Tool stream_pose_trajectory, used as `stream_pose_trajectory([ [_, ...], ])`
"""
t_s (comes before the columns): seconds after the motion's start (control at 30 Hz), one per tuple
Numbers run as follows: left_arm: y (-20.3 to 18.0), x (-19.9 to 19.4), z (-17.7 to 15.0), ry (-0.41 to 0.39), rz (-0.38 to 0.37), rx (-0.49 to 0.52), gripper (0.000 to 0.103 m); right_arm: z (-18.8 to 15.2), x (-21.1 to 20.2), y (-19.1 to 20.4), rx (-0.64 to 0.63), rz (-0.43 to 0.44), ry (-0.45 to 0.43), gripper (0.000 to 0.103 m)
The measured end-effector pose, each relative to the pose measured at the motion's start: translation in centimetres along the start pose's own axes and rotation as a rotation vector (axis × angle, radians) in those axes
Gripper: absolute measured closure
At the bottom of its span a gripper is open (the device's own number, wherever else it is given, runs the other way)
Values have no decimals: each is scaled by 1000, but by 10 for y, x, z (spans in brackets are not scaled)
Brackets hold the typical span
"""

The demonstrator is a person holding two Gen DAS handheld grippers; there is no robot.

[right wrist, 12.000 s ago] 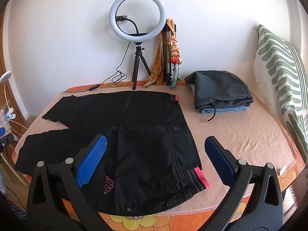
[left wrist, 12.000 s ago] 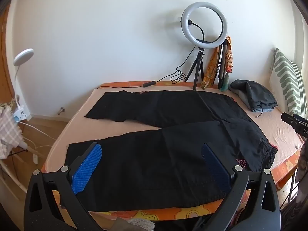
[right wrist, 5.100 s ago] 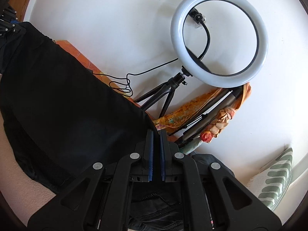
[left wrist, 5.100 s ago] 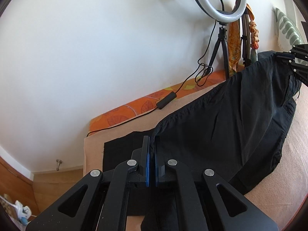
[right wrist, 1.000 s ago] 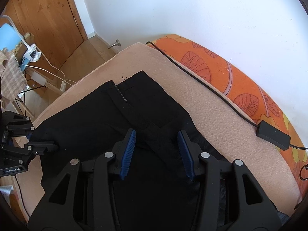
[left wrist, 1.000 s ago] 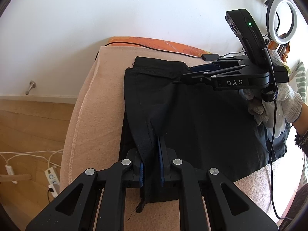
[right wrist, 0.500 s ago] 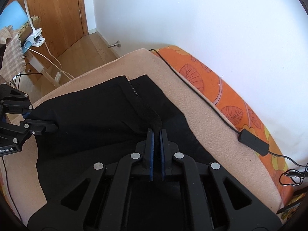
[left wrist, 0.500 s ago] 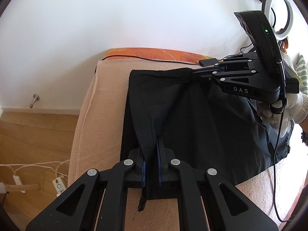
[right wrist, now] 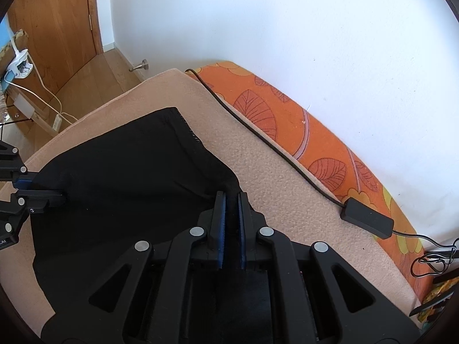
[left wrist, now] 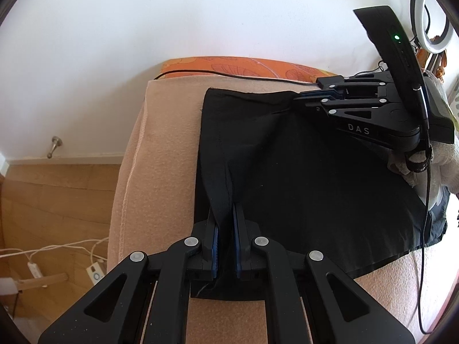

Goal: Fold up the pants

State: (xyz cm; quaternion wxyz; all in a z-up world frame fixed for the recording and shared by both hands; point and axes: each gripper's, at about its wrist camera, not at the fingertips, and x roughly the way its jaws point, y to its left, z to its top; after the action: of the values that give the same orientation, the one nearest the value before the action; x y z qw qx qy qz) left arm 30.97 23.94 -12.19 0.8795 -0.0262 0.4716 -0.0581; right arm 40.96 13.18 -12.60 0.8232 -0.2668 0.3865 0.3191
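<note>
- We see the left gripper (left wrist: pixel 225 223) pinched on a raised fold of the black pants (left wrist: pixel 301 177), which lie on the beige blanket (left wrist: pixel 160 149).
- The right gripper (right wrist: pixel 231 200) clamps the hem edge; its pad tips are buried in cloth.
- The gloved hand (left wrist: pixel 439 166) is cut off at the frame edge.

We see a bed (left wrist: pixel 160 149) under a peach blanket (right wrist: pixel 258 154); pants (left wrist: pixel 301 177) and a cable (right wrist: pixel 258 134) lie on it.

"DAS" stood in pale letters on the right gripper's (left wrist: pixel 304 99) black side arm; nothing else was legible.
</note>
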Motion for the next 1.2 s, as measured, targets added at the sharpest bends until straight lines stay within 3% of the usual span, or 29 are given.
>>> stream_pose_trajectory([
  [0.03,1,-1,0,-1,17,-7,92,0,-2,-2,13,1,-3,89],
  [0.1,2,-6,0,-7,46,-17,91,-1,-10,-8,47,-5,-17,66],
  [0.17,3,-13,-2,-20,59,-32,91,-5,-25,-14,72,1,-40,57],
  [0.23,4,-23,-4,-36,76,-43,91,-11,-43,-20,107,8,-64,55],
  [0.3,4,-35,-7,-52,85,-53,91,-21,-65,-28,147,20,-77,47],
  [0.5,-30,-73,-12,-109,21,-46,90,-83,-153,-54,246,-8,-128,34],
  [0.57,-47,-82,-12,-120,-11,-28,90,-116,-183,-70,315,-22,-138,32],
  [0.67,-86,-89,-15,-119,-66,9,80,-168,-223,-96,429,-61,-136,31],
  [0.87,-154,-85,-24,-78,-153,80,80,-277,-284,-143,602,-195,-108,30],
  [1.03,-190,-76,-33,-46,-166,99,80,-363,-316,-191,822,-242,-97,27],
  [1.2,-188,-66,-40,-39,-134,65,80,-425,-318,-234,999,-236,-82,25],
])
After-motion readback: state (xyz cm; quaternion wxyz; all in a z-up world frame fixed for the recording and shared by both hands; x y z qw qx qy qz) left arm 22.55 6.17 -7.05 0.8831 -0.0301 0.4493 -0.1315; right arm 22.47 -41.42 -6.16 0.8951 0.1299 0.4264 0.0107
